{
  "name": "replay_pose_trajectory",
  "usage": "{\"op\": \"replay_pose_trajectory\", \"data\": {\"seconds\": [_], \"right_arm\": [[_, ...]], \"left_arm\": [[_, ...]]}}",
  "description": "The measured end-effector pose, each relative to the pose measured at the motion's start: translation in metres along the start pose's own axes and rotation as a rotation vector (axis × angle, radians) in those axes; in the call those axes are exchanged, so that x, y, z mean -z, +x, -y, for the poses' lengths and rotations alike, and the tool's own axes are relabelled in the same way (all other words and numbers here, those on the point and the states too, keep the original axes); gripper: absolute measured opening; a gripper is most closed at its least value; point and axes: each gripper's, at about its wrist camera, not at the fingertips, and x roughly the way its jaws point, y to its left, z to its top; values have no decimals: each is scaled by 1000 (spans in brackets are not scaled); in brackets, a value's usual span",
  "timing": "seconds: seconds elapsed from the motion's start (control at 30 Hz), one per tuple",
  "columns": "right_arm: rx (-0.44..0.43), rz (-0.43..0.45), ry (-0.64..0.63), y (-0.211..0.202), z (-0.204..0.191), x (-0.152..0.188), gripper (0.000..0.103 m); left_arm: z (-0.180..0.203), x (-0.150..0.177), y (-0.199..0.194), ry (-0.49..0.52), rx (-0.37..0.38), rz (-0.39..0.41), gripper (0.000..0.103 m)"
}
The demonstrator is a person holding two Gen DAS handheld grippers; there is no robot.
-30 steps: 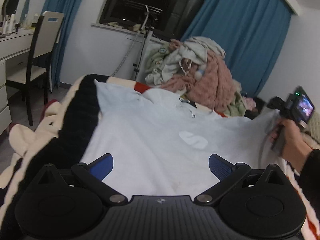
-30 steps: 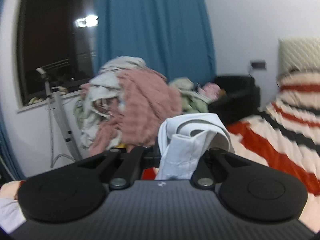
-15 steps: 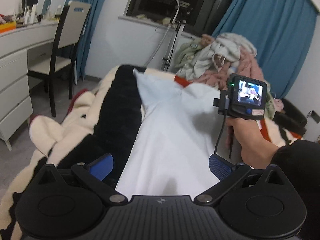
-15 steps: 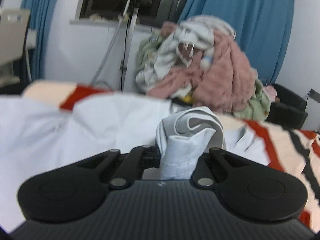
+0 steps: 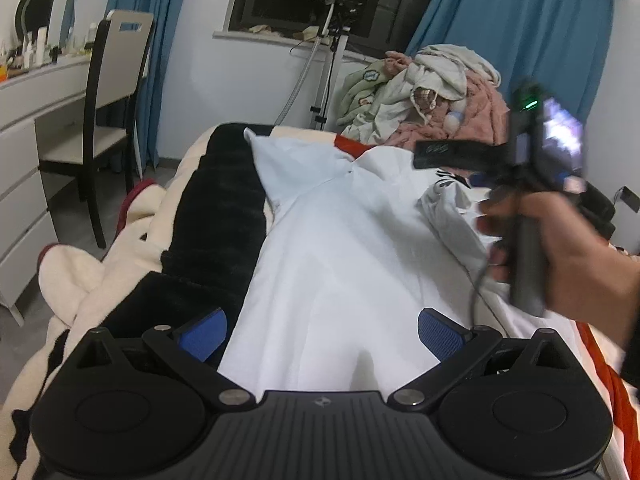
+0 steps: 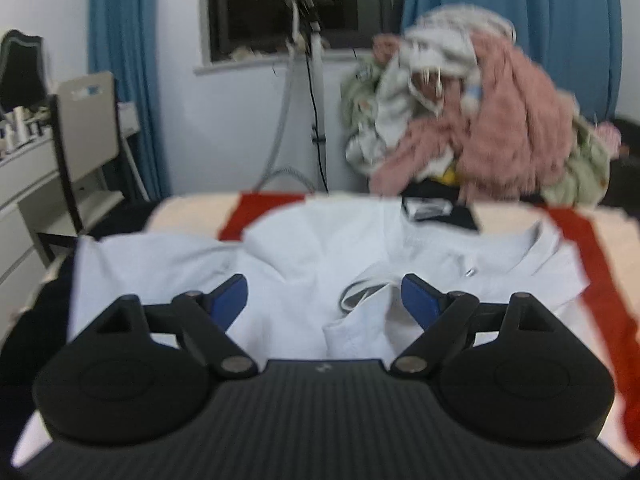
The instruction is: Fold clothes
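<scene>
A white shirt (image 5: 340, 248) lies spread on the bed, one side folded over its middle; it also shows in the right wrist view (image 6: 312, 248). My left gripper (image 5: 322, 332) is open and empty, low over the shirt's near hem. My right gripper (image 6: 322, 296) is open just above the folded-over sleeve cuff (image 6: 360, 320), which lies loose on the shirt. In the left wrist view the right gripper (image 5: 524, 184) is held in a hand over the shirt's right side.
A heap of clothes (image 5: 436, 96) with a pink fleece (image 6: 500, 136) stands beyond the bed. A black and cream blanket (image 5: 208, 216) lies left of the shirt. A chair (image 5: 112, 120) and white dresser (image 5: 24, 152) stand at left. A metal stand (image 5: 328, 60) is by the window.
My right gripper carried the sleeve leftward over the shirt, then opened and let it drop onto the shirt. My left gripper stayed open and shifted slightly.
</scene>
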Motion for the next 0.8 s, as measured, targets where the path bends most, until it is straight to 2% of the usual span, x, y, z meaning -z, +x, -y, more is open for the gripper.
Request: {"op": "replay_pose_trajectory", "data": {"seconds": [0.2,0.3,0.4,0.53,0.67,0.8], "right_arm": [[-42,71,86,-123,16,6,85],[-14,98,132,-183,27,22,85],[66,140,62,-244,26,42,85],[59,217,63,-322,35,80,85],[60,234,114,-374,51,127,85],[91,208,103,-386,63,160,85]], "left_arm": [[25,8,-39,28,48,17,102],[42,16,-65,74,71,44,102],[64,22,-92,172,83,65,102],[85,29,-123,226,121,113,103],[101,43,-138,259,133,137,102],[112,67,-144,287,138,117,102]]}}
